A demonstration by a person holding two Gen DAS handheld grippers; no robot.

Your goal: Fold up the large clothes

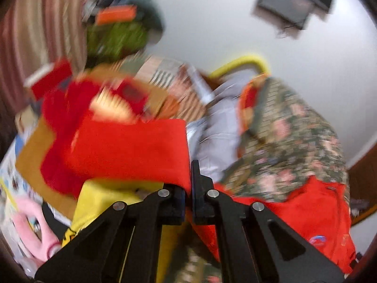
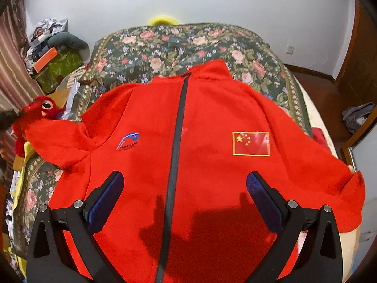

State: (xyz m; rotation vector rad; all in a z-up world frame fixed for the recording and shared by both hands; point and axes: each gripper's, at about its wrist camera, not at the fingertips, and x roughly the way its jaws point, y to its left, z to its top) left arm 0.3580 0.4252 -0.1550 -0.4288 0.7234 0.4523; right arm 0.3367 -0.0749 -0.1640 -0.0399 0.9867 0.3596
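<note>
A red zip jacket [image 2: 200,141] lies face up on a floral bedspread [image 2: 179,44], collar at the far end, a flag patch on the right chest and a logo on the left. My right gripper [image 2: 185,200] is open and empty, hovering over the jacket's lower middle, astride the black zipper [image 2: 175,146]. My left gripper [image 1: 190,179] is shut on the jacket's left sleeve [image 1: 132,151] and holds it lifted at the bed's left side. The left wrist view is blurred. In the right wrist view the left gripper [image 2: 8,118] shows as a dark shape at the sleeve end.
A red plush toy [image 2: 43,108] sits by the bed's left edge. Boxes and clutter [image 2: 54,63] stand against the left wall by a curtain. A yellow cloth [image 1: 110,198] lies under the left gripper. A wooden door [image 2: 358,70] is at right.
</note>
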